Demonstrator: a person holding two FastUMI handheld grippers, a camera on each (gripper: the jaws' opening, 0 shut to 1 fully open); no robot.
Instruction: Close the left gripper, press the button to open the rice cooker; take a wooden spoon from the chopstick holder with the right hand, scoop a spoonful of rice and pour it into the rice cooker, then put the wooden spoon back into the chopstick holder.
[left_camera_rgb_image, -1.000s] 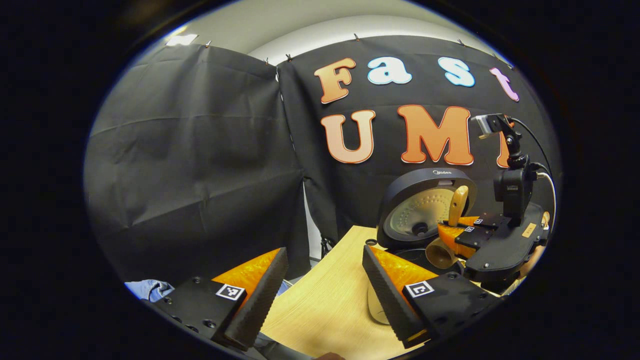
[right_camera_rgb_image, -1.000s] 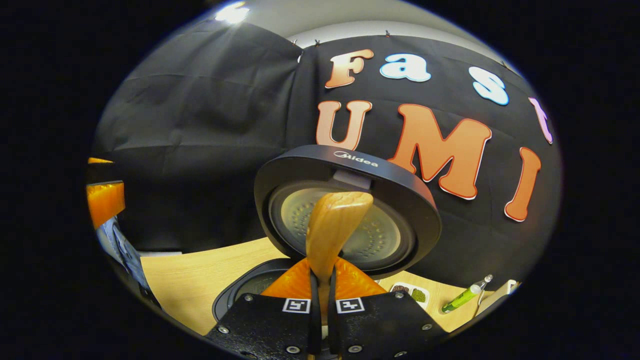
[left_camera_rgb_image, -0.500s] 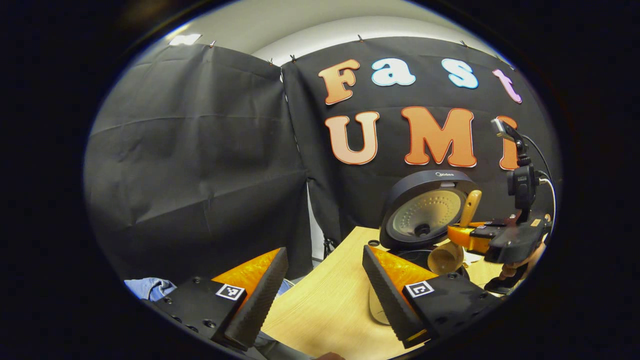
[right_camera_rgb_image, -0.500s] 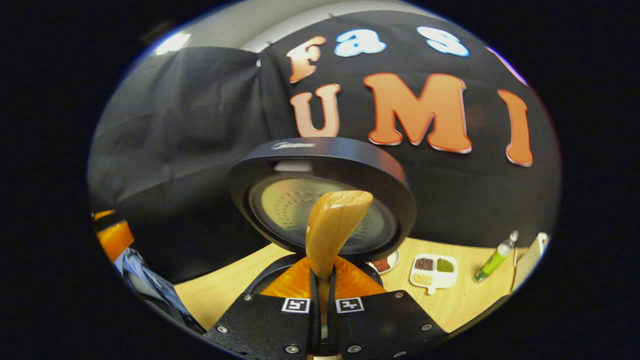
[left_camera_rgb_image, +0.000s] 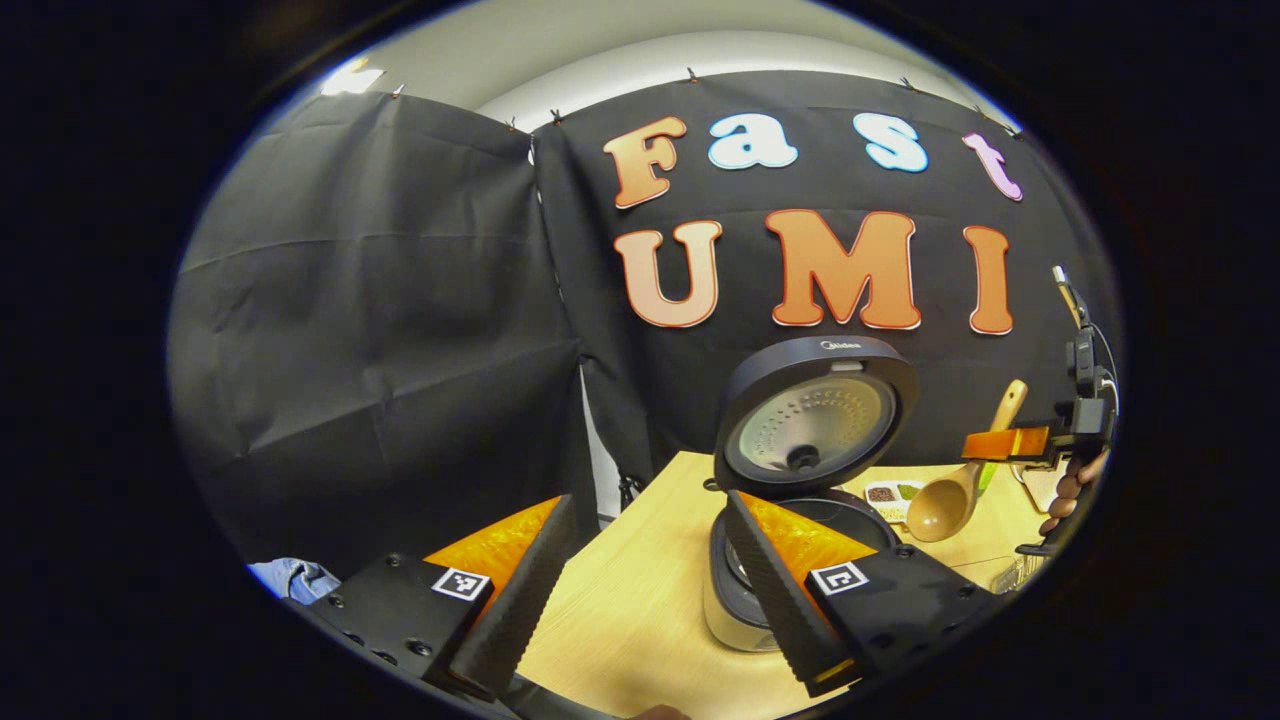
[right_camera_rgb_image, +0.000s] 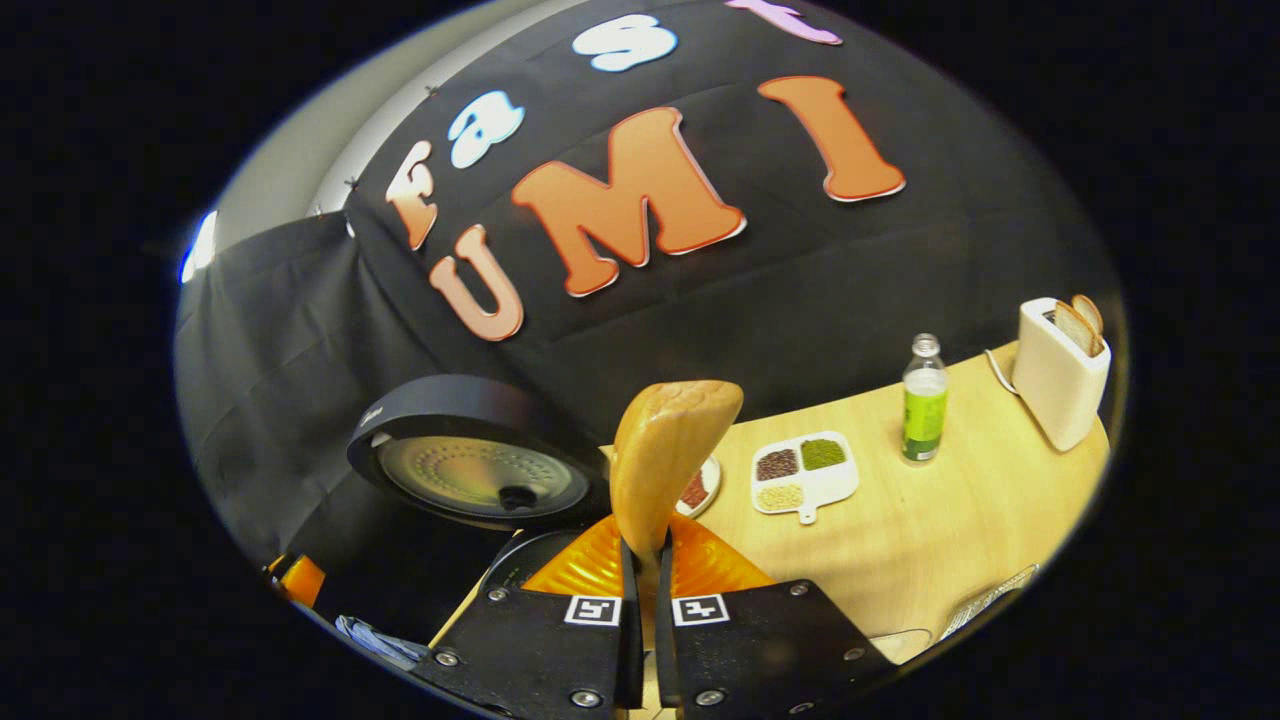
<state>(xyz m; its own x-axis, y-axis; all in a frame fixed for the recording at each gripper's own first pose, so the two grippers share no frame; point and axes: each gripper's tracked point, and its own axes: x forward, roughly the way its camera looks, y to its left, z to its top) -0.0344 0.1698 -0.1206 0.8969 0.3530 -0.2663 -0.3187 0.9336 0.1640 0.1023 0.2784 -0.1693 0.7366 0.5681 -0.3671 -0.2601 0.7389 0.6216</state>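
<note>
Spoon-return risk: rice cooker (left_camera_rgb_image: 800, 480) open beside my slack, empty left gripper (left_camera_rgb_image: 640, 590).
My right gripper (right_camera_rgb_image: 643, 560) clamps the wooden spoon (right_camera_rgb_image: 665, 450) handle, bowl hanging below; I judge a tilted approach could snag the chopstick holder rim.

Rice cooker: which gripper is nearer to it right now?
Left. The left gripper sits just in front of the rice cooker, jaws open. The right gripper, holding the wooden spoon, is off to the cooker's right, past the pot.
</note>
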